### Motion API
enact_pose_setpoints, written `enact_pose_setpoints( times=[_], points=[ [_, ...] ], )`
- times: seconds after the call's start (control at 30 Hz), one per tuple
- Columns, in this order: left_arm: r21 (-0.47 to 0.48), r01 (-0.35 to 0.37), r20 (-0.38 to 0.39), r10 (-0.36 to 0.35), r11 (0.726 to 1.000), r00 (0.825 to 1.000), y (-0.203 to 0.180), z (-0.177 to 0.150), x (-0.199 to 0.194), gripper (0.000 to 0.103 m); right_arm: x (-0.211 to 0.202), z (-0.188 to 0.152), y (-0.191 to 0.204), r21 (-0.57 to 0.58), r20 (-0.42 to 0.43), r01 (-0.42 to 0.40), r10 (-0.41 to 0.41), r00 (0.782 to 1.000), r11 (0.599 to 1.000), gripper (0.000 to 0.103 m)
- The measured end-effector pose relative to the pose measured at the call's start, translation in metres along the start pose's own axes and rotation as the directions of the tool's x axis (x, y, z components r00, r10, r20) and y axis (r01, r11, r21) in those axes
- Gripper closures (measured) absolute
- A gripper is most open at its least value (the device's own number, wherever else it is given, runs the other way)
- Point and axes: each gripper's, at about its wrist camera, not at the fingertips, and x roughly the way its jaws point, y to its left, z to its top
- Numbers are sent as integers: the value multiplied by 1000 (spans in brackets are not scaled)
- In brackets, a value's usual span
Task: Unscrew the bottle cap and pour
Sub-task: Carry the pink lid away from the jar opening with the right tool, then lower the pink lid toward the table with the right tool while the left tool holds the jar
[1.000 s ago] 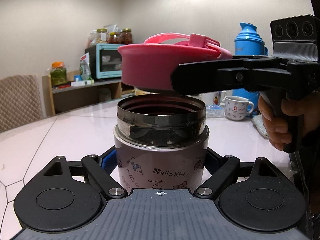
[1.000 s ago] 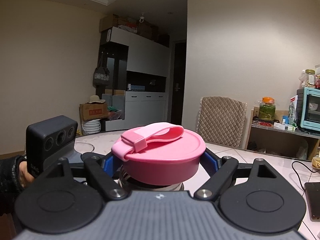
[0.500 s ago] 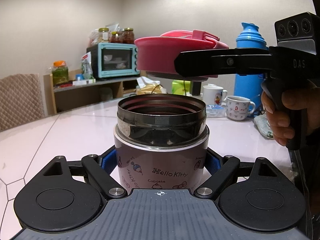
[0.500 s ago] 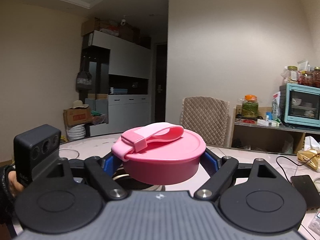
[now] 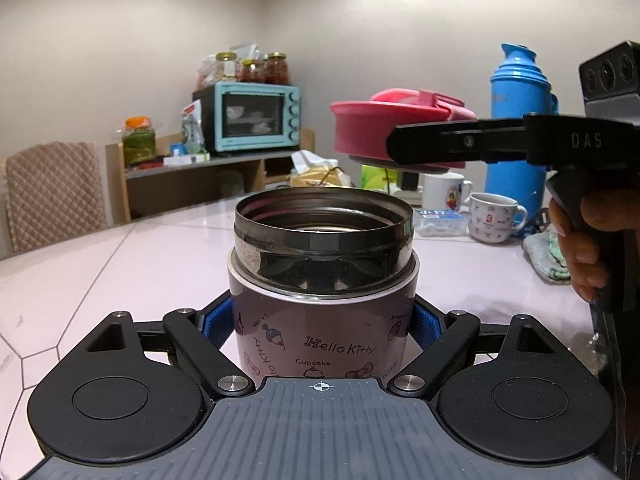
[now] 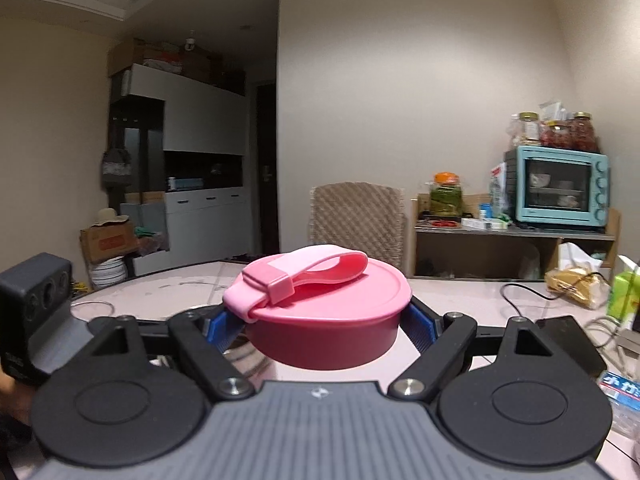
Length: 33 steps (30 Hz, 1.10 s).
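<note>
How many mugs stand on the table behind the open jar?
2. A white mug with a cartoon stands under the lifted pink lid; a patterned mug stands beside the blue thermos. Others may be hidden.

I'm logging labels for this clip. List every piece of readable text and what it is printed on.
"Hello Kitty": front of the insulated food jar, held by the left gripper.
"Cupcake": same jar, under the brand name.
"DAS": body of the right gripper, which holds the pink lid.
Small print elsewhere on the jar, the blue thermos and the mugs: too small or blurred to read.
</note>
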Motion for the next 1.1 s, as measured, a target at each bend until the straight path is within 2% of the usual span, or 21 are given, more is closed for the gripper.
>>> enact_pose_setpoints(
  times=[0.43, 0.73, 1.1],
  points=[
    [-55, -120, -3, 120, 991, 993, -10, 3, 0, 13, -3, -16, -12, 48, -27, 49, -48, 998, 998, 18],
    [-93, -229, -16, 229, 969, 973, -21, 7, 1, 13, -1, -22, -21, 61, -57, 95, -91, 994, 994, 18],
    [-119, -305, -45, 302, 945, 952, -28, 17, 7, 13, 7, -31, -23, 42, -112, 144, -138, 984, 989, 18]
  ],
)
